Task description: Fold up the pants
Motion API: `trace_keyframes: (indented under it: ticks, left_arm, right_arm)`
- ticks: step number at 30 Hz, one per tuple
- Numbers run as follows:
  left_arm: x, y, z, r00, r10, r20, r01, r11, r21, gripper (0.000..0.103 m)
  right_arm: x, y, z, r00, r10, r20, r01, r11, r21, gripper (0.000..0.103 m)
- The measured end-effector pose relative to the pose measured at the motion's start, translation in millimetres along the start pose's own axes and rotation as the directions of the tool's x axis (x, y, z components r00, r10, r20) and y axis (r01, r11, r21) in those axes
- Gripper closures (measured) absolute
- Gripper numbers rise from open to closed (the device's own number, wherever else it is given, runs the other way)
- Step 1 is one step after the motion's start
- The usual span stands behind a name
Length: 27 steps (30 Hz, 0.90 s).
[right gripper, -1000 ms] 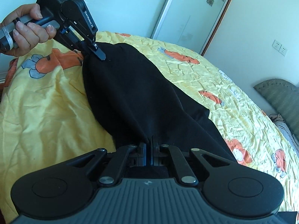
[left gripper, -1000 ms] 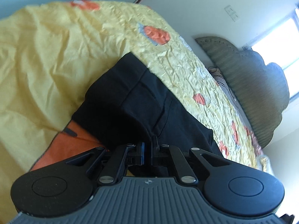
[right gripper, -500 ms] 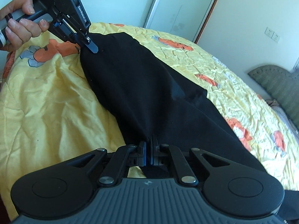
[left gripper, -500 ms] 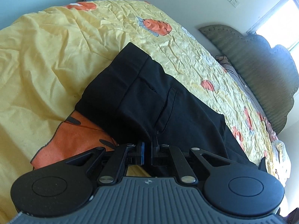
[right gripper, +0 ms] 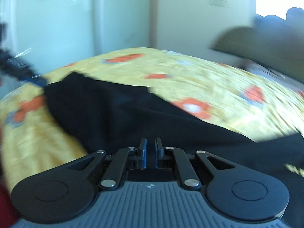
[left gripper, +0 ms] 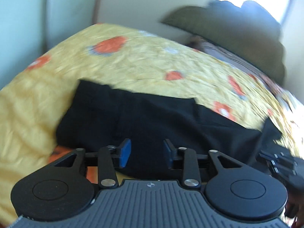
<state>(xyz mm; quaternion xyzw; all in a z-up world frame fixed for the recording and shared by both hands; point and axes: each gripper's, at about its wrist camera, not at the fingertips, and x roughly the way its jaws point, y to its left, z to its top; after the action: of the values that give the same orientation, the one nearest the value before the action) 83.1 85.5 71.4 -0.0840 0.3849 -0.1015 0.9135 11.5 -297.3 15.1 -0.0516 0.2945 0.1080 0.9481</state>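
Two wrist views, both smeared by motion, show the black pants (left gripper: 152, 117) lying on the yellow flowered bedspread (left gripper: 133, 60). Your left gripper (left gripper: 145, 153) has its jaws opening: the blue pads (left gripper: 125, 152) stand apart with dark cloth seen behind the gap, and nothing is pressed between them. Your right gripper (right gripper: 150, 153) shows a narrow slit between its pads; the jaws are only just parting, and whether a fold of cloth is caught there cannot be told against the black fabric beyond. From the left gripper the pants lie at 12 o'clock, directly ahead of the fingertips, with their long axis running from 9 o'clock to 3 o'clock across the view. From the right gripper they spread from 10 o'clock down to 3 o'clock. Judged from this, both hands sit along the near long edge, so the coming move turns on which end you reach for. Hidden or unclear: the near hem of the pants is covered by both gripper bodies; the far right end runs out of view; the dark shape at 9 o'clock in the right view is probably the left gripper. The headboard (left gripper: 237, 28) is a blur.
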Motion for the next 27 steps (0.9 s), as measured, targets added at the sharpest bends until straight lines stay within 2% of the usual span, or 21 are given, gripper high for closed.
trace_keyframes:
  ticks: [3,4,6,8,10,12,13,14,15,16,17,18,19,20,24,26,27]
  left_arm:
    - [28.3,-43.8,1.9,0.989,-0.132,-0.064,0.138,0.986,0.092,0.056]
    - [39.5,-59.2,-1.1,0.976,-0.196,-0.098,0.206,0.972,0.115,0.056]
    - [60.3,-89.0,-5.8,0.939,-0.298,-0.169,0.324,0.934,0.153,0.056]
    - [80.1,-119.3,-11.7,0.899,-0.373,-0.230,0.418,0.888,0.192,0.055]
    - [99.1,-146.7,-18.2,0.862,-0.420,-0.283,0.485,0.845,0.225,0.055]
    - [118.5,-169.7,-26.8,0.834,-0.448,-0.321,0.532,0.808,0.254,0.054]
    - [126.0,-179.7,-30.6,0.828,-0.450,-0.334,0.541,0.798,0.265,0.054]
    - [133.4,-187.5,-33.7,0.826,-0.449,-0.342,0.545,0.792,0.276,0.054]
    - [138.5,-194.1,-37.1,0.826,-0.447,-0.342,0.546,0.785,0.292,0.054]
    - [144.0,-199.9,-39.3,0.834,-0.436,-0.339,0.537,0.785,0.310,0.054]
    - [147.6,-203.7,-41.0,0.842,-0.423,-0.333,0.524,0.787,0.325,0.054]
    - [151.5,-205.3,-41.3,0.846,-0.419,-0.329,0.519,0.787,0.333,0.054]
    - [155.1,-206.9,-41.8,0.847,-0.418,-0.328,0.518,0.786,0.338,0.054]
    - [158.1,-207.8,-41.9,0.847,-0.416,-0.330,0.518,0.786,0.339,0.054]
    - [163.8,-209.1,-40.5,0.836,-0.436,-0.332,0.538,0.771,0.341,0.054]
    - [166.1,-209.7,-40.7,0.834,-0.447,-0.322,0.542,0.770,0.336,0.054]
    - [165.8,-210.0,-41.4,0.836,-0.450,-0.312,0.541,0.771,0.335,0.054]
  right_arm:
    - [-0.6,-40.5,-26.9,0.989,-0.115,-0.096,0.125,0.986,0.110,0.095]
    - [-3.6,-49.9,-37.8,0.980,-0.144,-0.134,0.160,0.980,0.118,0.095]
    - [-22.4,-70.6,-53.6,0.979,-0.162,-0.127,0.183,0.967,0.175,0.095]
    - [-43.3,-96.9,-59.3,0.965,-0.234,-0.115,0.258,0.923,0.285,0.095]
    - [-59.5,-120.5,-53.7,0.932,-0.352,-0.087,0.360,0.874,0.327,0.094]
    - [-63.9,-145.7,-38.2,0.908,-0.415,-0.057,0.406,0.838,0.363,0.094]
    - [-60.8,-157.6,-29.1,0.902,-0.430,-0.040,0.412,0.830,0.375,0.093]
    - [-52.9,-171.0,-18.0,0.902,-0.432,-0.024,0.406,0.826,0.390,0.091]
    - [-43.0,-183.5,-7.8,0.906,-0.422,-0.017,0.390,0.821,0.417,0.085]
    - [-29.3,-200.7,1.8,0.915,-0.403,-0.016,0.365,0.810,0.460,0.072]
    - [-15.3,-214.7,10.3,0.921,-0.388,-0.019,0.346,0.796,0.497,0.065]
    - [0.8,-226.1,18.6,0.923,-0.383,-0.031,0.342,0.782,0.521,0.050]
    - [19.2,-235.6,26.5,0.922,-0.384,-0.055,0.352,0.768,0.535,0.040]
    - [36.2,-242.9,32.2,0.914,-0.395,-0.091,0.378,0.752,0.540,0.038]
    - [96.3,-274.1,43.5,0.848,-0.446,-0.286,0.526,0.646,0.554,0.037]
    - [114.7,-283.5,42.8,0.811,-0.480,-0.335,0.583,0.616,0.530,0.038]
    - [117.5,-284.2,42.2,0.798,-0.500,-0.335,0.600,0.616,0.510,0.039]
